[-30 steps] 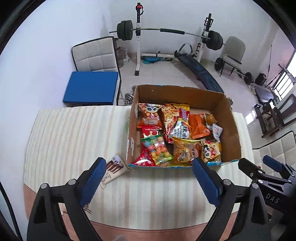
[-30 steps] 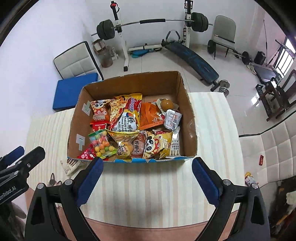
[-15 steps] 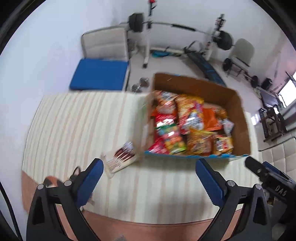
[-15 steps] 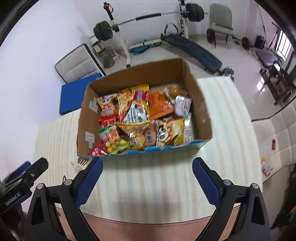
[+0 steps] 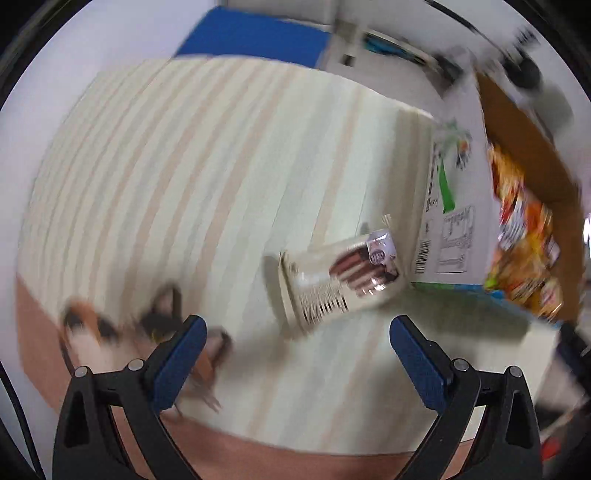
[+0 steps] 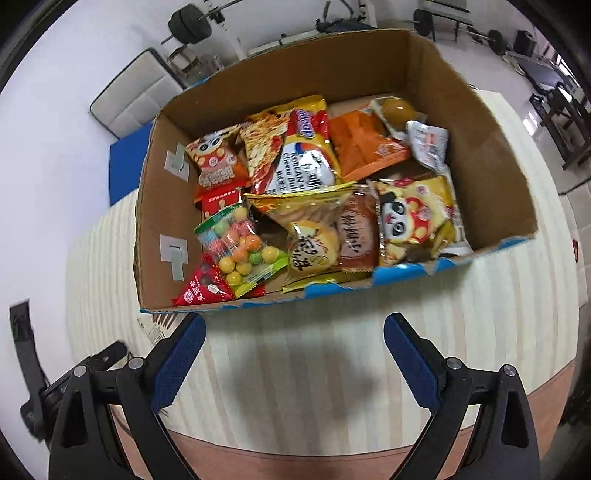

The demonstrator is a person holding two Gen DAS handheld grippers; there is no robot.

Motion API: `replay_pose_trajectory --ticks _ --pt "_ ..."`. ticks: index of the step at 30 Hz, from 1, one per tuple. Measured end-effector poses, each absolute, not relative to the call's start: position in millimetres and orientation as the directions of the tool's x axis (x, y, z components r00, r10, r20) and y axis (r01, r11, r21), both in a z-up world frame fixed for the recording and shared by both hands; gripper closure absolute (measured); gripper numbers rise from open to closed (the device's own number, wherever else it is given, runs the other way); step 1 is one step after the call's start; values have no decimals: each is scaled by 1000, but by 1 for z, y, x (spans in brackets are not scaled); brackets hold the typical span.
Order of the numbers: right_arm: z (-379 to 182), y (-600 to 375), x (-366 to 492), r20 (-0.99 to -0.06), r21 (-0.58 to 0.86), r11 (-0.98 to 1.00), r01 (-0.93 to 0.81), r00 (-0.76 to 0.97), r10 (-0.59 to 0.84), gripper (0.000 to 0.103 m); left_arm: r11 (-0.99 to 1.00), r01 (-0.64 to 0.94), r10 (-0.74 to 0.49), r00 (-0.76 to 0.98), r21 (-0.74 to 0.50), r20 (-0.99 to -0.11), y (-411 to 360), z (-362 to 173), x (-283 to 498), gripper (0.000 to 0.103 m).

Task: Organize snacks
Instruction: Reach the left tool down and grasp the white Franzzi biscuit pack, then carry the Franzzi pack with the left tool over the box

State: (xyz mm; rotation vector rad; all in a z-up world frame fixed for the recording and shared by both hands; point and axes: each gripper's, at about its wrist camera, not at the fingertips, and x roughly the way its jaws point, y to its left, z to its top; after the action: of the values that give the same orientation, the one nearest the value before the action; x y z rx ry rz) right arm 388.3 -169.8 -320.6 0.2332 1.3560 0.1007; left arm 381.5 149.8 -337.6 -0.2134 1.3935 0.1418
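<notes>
A white packet of chocolate sticks (image 5: 340,280) lies flat on the striped tablecloth (image 5: 184,166), its right end against the outer corner of the cardboard box (image 5: 454,206). My left gripper (image 5: 295,325) points straight down just in front of the packet, open, with nothing between its fingers. The picture is blurred by motion. In the right wrist view the open box (image 6: 491,158) holds several snack bags, among them a bag of coloured candy balls (image 6: 240,247) and a yellow panda pack (image 6: 410,218). My right gripper (image 6: 293,325) hangs open over the cloth before the box's front wall.
Blurred dark and orange small items (image 5: 162,314) lie on the cloth beside my left gripper's left finger. The brown table edge (image 5: 258,458) runs close below. A blue mat (image 5: 258,37) and weight-training gear (image 6: 192,26) stand on the floor beyond the table.
My left gripper has dropped and swung left away from the box, so the chocolate-stick packet now looms just ahead of it. My right gripper has sunk closer to the box's front.
</notes>
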Motion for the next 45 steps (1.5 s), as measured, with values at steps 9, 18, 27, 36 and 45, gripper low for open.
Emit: replay_pose_trajectory --ticks 9,18,27,36,45 --pt "-352 -135 411 -981 191 981 -16 39 192 3 926 343 122 124 158 -985 82 -381 406 2" --pt "-361 -131 418 -974 228 974 7 8 228 1 887 451 93 41 101 -995 54 -413 411 10" --pt "-351 -137 416 -974 225 974 23 34 224 1 918 385 68 76 92 -995 47 -406 389 36" --pt "-331 -153 406 -965 251 966 63 90 245 1 982 187 -36 82 -20 -996 56 -378 342 36" --pt "-299 -178 398 -956 270 961 63 134 260 1 990 27 -138 190 -135 -972 65 -304 303 36"
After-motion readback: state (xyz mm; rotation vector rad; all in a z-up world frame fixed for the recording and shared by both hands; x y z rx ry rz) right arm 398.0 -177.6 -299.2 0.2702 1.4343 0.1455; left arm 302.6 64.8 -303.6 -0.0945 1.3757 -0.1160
